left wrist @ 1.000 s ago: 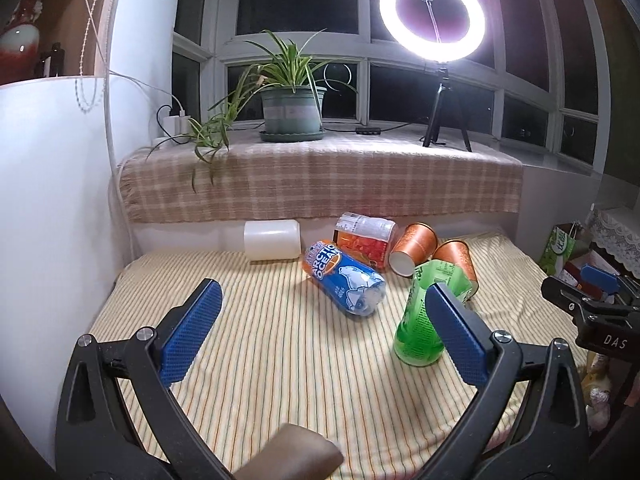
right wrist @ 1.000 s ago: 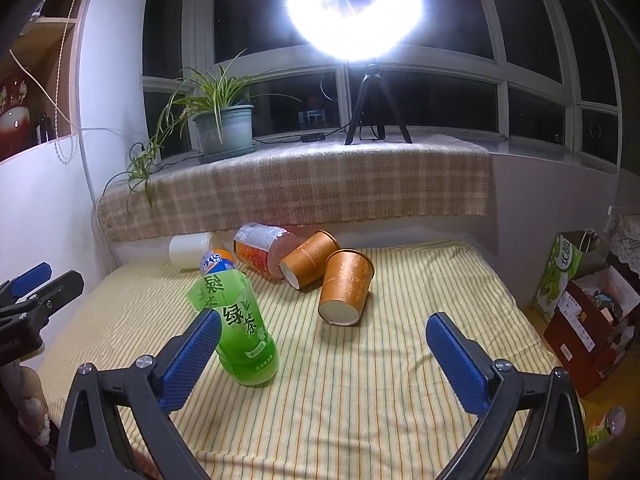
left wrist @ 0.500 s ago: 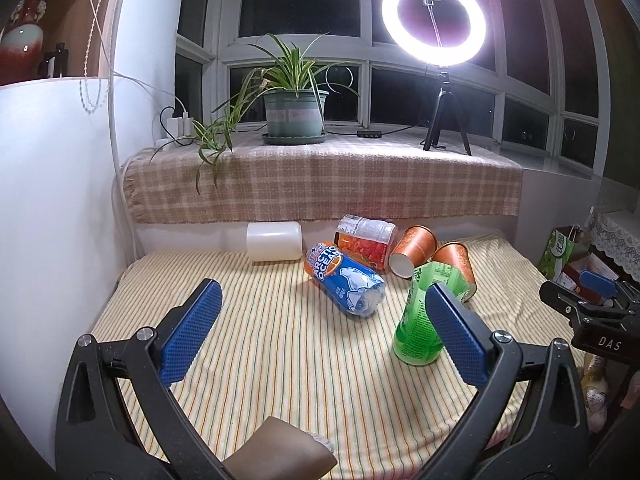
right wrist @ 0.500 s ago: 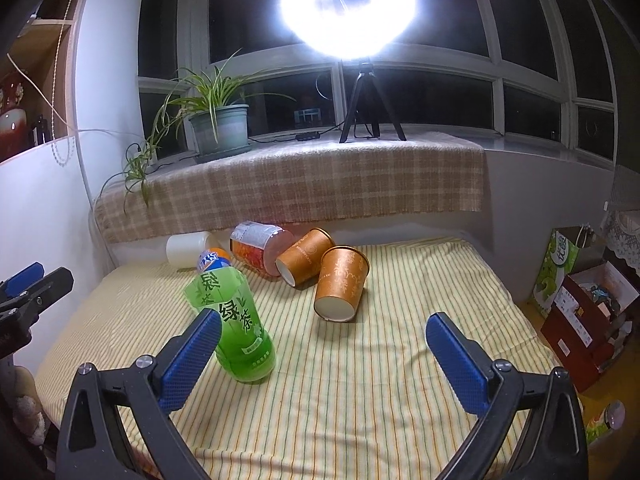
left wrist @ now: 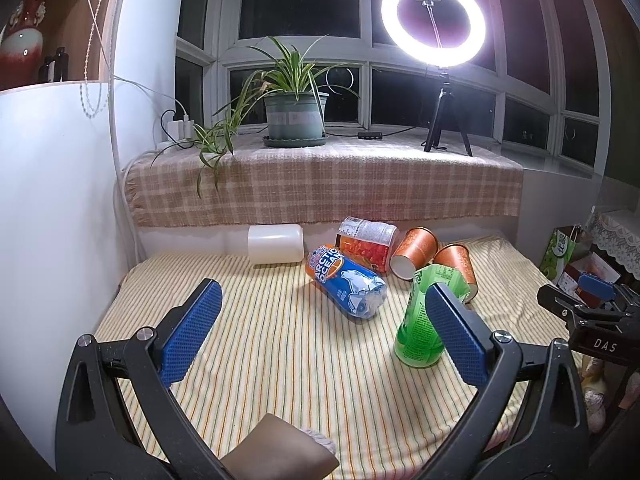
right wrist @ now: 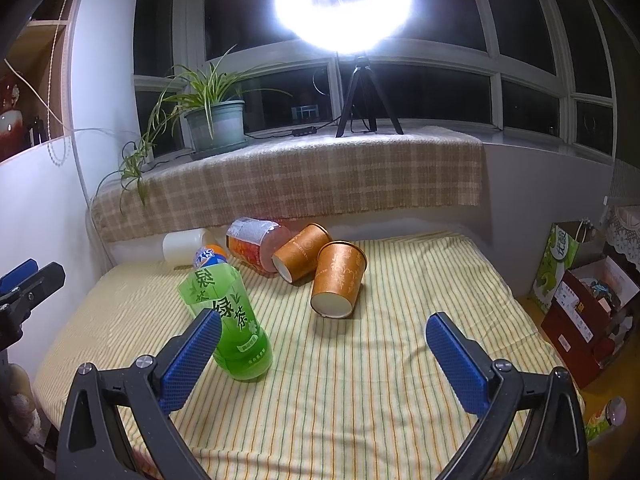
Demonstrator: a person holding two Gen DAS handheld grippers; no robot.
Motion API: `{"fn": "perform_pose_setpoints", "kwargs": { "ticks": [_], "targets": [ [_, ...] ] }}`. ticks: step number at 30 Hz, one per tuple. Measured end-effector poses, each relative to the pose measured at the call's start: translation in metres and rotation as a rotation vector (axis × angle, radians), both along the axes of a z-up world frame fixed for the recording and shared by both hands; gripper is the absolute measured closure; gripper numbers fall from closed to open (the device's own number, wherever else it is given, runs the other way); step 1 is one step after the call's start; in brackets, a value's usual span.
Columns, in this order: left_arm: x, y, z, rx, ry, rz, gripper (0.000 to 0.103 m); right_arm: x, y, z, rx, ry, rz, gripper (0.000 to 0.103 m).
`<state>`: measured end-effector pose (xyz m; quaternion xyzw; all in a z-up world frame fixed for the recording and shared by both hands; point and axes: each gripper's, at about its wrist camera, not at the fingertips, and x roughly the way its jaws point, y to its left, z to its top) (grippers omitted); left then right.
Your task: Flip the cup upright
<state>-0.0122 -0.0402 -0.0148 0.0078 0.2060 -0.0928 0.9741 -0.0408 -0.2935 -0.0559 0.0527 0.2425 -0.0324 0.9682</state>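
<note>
Reaching for a cup that lies on its side calls for picking one target first: nearest orange cup (right wrist: 338,282) on the striped bed cover (right wrist: 380,380), base end toward the camera, mouth up and away, touching second orange cup (right wrist: 302,258) just behind it. Best closing across the side wall near the middle, lightly, since paper likely crushes; then lifting clear of the neighbour before turning mouth-up and setting down on a flat patch of cover, soft enough to tip a cup.

Going left to right: white jar (left wrist: 275,245) lying at the back, blue Arctic Ocean can (left wrist: 347,284) on its side, red-labelled jar (left wrist: 366,240) behind, then both cups, with green tea bottle (right wrist: 232,328) in front, leaning.

Left tongs (left wrist: 325,330) wide apart, holding nothing, hovering low over the near edge, aimed at the can and bottle. Right tongs (right wrist: 325,356) equally wide, empty, level and pointed at the nearest cup, well short of it; left pad close beside the green bottle, so worth steering right to avoid a knock.
</note>
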Motion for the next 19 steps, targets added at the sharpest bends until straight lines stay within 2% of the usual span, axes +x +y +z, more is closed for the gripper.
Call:
{"fn": "perform_pose_setpoints", "kwargs": {
  "ticks": [19],
  "targets": [
    [0.0055,0.0035,0.0025,0.006,0.001,0.008,0.000,0.0071,0.0022,-0.0067,0.005,0.023,0.002,0.000]
  ]
}}
